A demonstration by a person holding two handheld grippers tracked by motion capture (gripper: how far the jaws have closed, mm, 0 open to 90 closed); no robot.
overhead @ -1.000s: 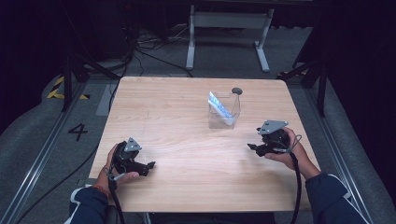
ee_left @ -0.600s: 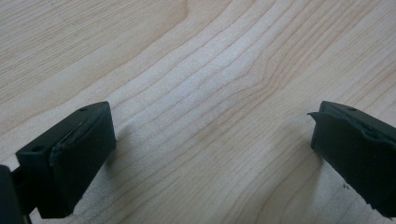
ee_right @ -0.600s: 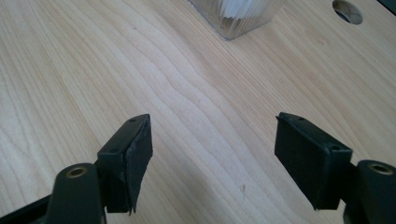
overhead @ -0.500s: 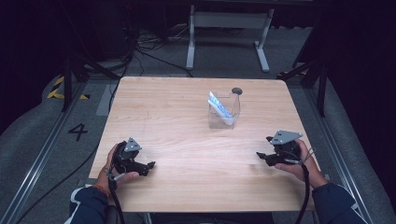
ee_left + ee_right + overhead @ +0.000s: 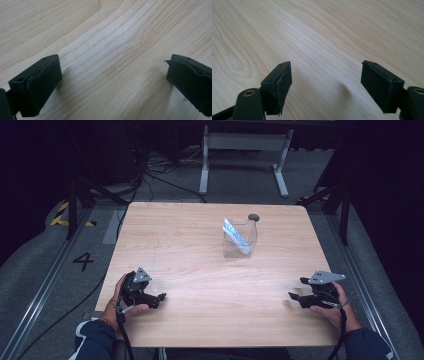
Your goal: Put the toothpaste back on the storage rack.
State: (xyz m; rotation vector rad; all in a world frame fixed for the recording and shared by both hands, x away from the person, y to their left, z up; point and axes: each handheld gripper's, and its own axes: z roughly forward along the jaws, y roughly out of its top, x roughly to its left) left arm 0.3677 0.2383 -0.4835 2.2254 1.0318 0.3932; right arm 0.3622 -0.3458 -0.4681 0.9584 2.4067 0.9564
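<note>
My left gripper (image 5: pixel 159 300) rests low over the near left part of the wooden table (image 5: pixel 200 250), held by a hand. In the left gripper view its jaws (image 5: pixel 112 72) stand wide apart over bare wood, open. My right gripper (image 5: pixel 297 288) hovers over the near right part of the table and points left. Its jaws (image 5: pixel 327 75) have just been opening, with only bare wood showing between them. A clear plastic box (image 5: pixel 240 242) stands at the far middle of the table with a blue-and-white item (image 5: pixel 234 232) leaning inside.
A small dark round object (image 5: pixel 253 217) lies just behind the clear box near the table's far edge. Dark floor with cables and a metal stand (image 5: pixel 242 142) lies beyond the table. A rail runs along the floor on each side.
The right gripper has moved toward the near right corner of the table and dropped lower. The left gripper has stayed in place.
</note>
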